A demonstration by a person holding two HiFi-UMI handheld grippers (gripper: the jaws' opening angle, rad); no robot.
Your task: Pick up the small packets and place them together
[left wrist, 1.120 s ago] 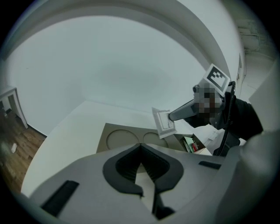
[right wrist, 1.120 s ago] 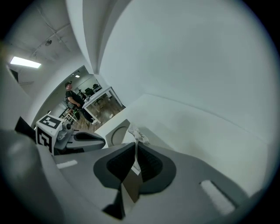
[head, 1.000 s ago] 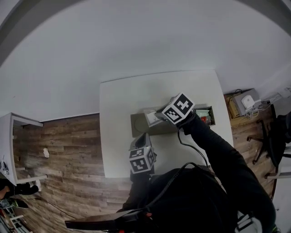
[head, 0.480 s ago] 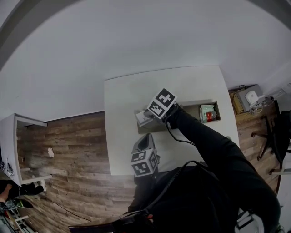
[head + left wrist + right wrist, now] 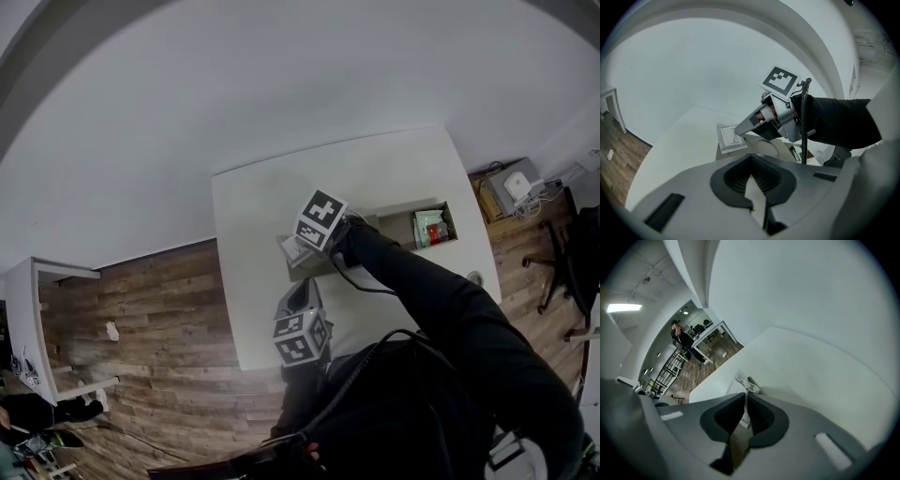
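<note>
right gripper (image 5: 744, 404) clamped on white packet (image 5: 748, 388) over tray (image 5: 398, 217) left end; coloured packets (image 5: 431, 228) at tray's right end seemingly yet to gather; left gripper (image 5: 752, 180) closed, empty

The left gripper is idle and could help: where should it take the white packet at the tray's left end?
Probably its raised outer edge, from beyond the left end of the tray. The white packet is thin and seems propped on its rim, so only that edge lets jaws straddle it; the right gripper, shut on a second packet, crowds the inner side.
</note>
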